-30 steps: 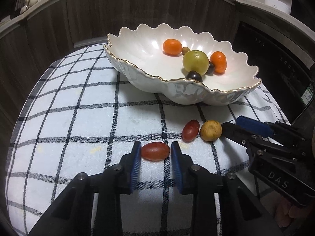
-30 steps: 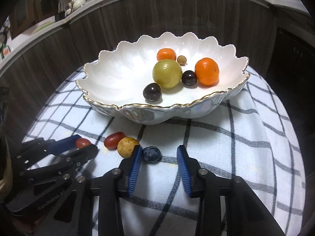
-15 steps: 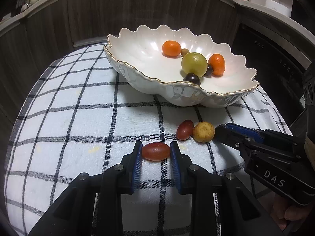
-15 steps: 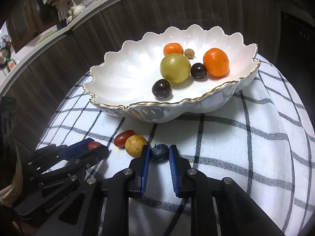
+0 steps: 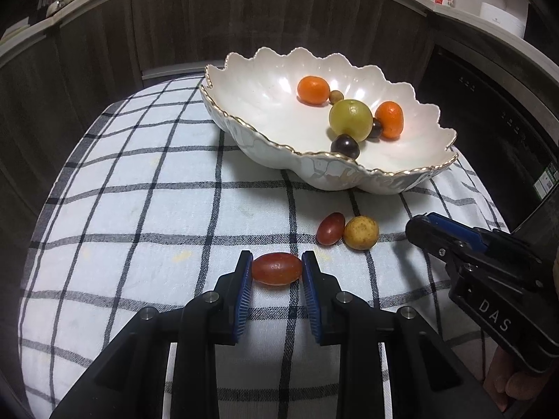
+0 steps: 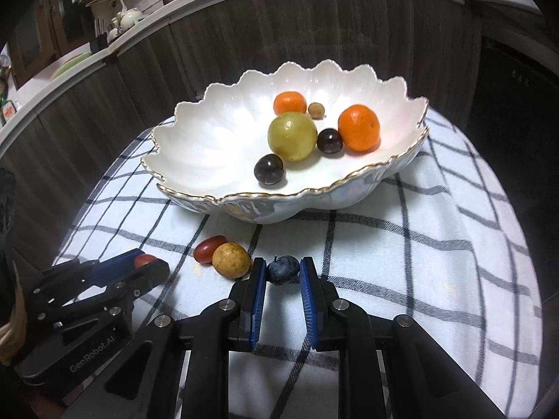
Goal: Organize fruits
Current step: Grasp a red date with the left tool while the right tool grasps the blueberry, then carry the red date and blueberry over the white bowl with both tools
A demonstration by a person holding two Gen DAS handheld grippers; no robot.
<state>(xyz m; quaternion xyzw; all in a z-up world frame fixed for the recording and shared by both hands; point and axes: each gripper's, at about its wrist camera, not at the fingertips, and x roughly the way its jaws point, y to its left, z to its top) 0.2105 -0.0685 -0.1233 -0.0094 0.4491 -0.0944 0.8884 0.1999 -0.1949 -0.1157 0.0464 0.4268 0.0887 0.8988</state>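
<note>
The left gripper (image 5: pixel 277 272) is closed on an oval red grape tomato (image 5: pixel 277 269), both blue ribbed pads touching its ends; the tomato sits on the white cloth with black grid lines (image 5: pixel 139 209), well in front of the scalloped white ceramic bowl with gold rim (image 5: pixel 265 146); the right gripper (image 6: pixel 282 272) has its jaws closed on a small dark blue round berry (image 6: pixel 283 270), pads pressing it from both sides; the figure for this gripper fell within the last second, the jaws having just been closing with the berry between them; the berry is on the cloth, in front of the bowl's near rim.

Just beside the berry, between it and the bowl, lies a speckled yellow round fruit (image 6: pixel 231 259); a second red oval tomato (image 6: pixel 209 248) touches it on the side away from the berry.

Inside the bowl: a dark purple round fruit (image 6: pixel 269 169) nearest the front rim; a large yellow-green round fruit (image 6: pixel 292 136) behind it; a second dark fruit (image 6: pixel 329 141) beside that; a larger orange citrus (image 6: pixel 359 127) and a smaller orange citrus (image 6: pixel 290 103) farther back; a small tan nut-like ball (image 6: pixel 316 109) between the two citrus.
</note>
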